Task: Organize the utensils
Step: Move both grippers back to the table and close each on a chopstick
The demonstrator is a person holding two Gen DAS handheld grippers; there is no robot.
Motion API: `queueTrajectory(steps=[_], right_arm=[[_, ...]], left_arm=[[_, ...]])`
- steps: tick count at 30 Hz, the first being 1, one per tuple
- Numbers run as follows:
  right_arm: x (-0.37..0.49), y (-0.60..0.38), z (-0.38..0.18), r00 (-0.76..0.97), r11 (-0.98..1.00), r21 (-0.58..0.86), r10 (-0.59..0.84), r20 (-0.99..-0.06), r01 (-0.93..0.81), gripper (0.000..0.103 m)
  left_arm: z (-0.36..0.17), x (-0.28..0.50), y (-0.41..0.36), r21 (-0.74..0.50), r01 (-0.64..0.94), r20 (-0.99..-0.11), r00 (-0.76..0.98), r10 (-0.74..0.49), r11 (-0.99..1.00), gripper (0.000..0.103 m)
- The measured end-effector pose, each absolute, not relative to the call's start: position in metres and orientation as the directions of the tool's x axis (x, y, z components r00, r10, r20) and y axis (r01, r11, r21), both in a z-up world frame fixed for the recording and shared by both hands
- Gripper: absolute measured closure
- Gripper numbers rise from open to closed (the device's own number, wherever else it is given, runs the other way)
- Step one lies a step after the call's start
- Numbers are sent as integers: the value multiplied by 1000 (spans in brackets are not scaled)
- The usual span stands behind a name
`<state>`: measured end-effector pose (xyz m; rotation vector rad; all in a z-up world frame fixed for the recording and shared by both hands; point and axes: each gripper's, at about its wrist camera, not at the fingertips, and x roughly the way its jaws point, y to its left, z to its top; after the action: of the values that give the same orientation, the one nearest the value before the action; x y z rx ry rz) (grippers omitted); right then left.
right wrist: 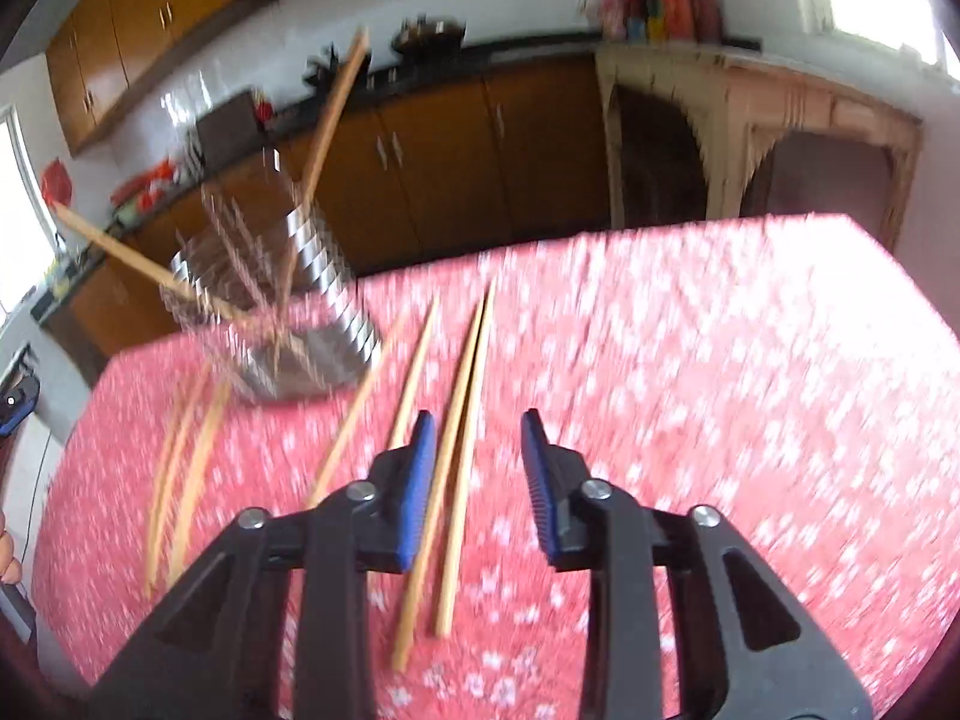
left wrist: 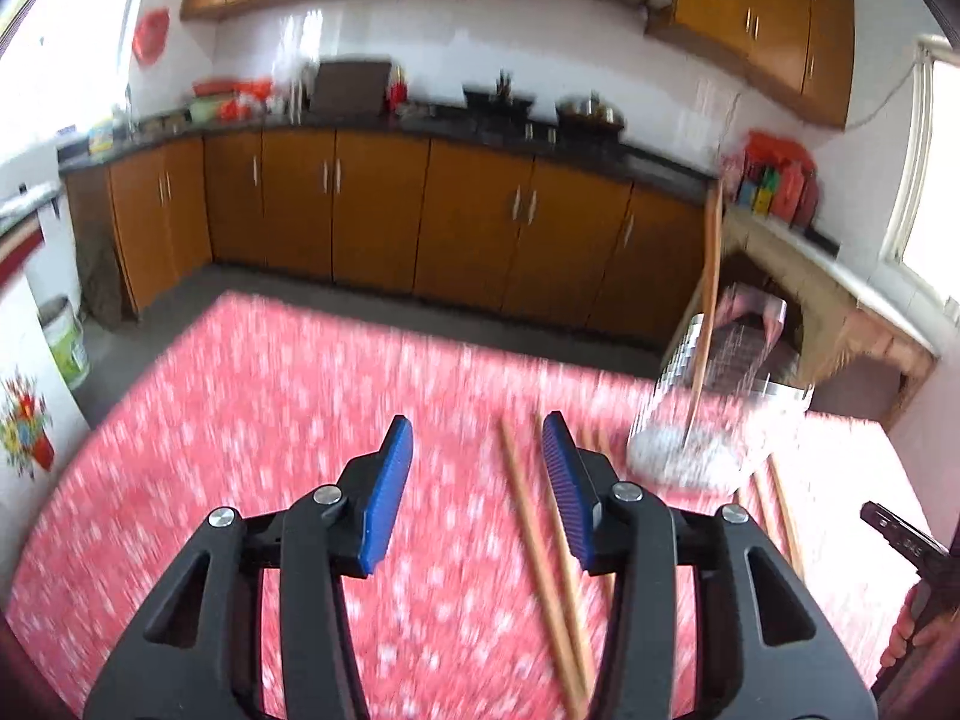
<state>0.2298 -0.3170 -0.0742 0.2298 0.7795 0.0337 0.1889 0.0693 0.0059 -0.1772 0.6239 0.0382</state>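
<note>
Clearly, a pair of chopsticks [right wrist: 462, 450] is framed between the released, empty jaws of the right gripper [right wrist: 477, 468], long axis toward twelve o'clock on the red worktop [right wrist: 720, 390]; the holder [right wrist: 300, 324] stands at ten o'clock. The left gripper [left wrist: 477, 486] is parted, empty.

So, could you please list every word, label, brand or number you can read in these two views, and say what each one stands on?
None can be read.
Green and white bucket: a label, too blurred to read.
Coloured packages on the shelf: any print too blurred.
Red wall ornament: no legible characters.
Flower sticker: a picture, no words.
</note>
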Motion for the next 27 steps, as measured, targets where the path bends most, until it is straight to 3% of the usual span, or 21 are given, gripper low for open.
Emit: queueTrajectory(steps=[2, 8, 18, 21, 24, 27], right_arm=[[228, -310, -93, 674, 977, 212, 131, -727, 38, 83], [221, -289, -119, 634, 984, 180, 146, -760, -12, 84], [222, -286, -124, 635, 994, 109, 87, -768, -3, 86], [218, -283, -125, 647, 999, 49, 33, -762, 7, 94], [222, -299, -125, 646, 994, 85, 18, -763, 73, 95], [224, -312, -125, 649, 986, 128, 28, -761, 107, 95]], left_arm=[[-17, 186, 67, -145, -81, -623, 782, -27, 986, 57], [-58, 180, 51, -131, -29, -684, 726, -69, 991, 57], [-80, 181, 33, -137, 10, -725, 680, -107, 991, 57], [-84, 183, 28, -136, 15, -736, 668, -111, 991, 57], [-88, 188, 23, -137, 13, -749, 654, -112, 991, 58], [-93, 195, 16, -120, 9, -760, 643, -98, 993, 65]])
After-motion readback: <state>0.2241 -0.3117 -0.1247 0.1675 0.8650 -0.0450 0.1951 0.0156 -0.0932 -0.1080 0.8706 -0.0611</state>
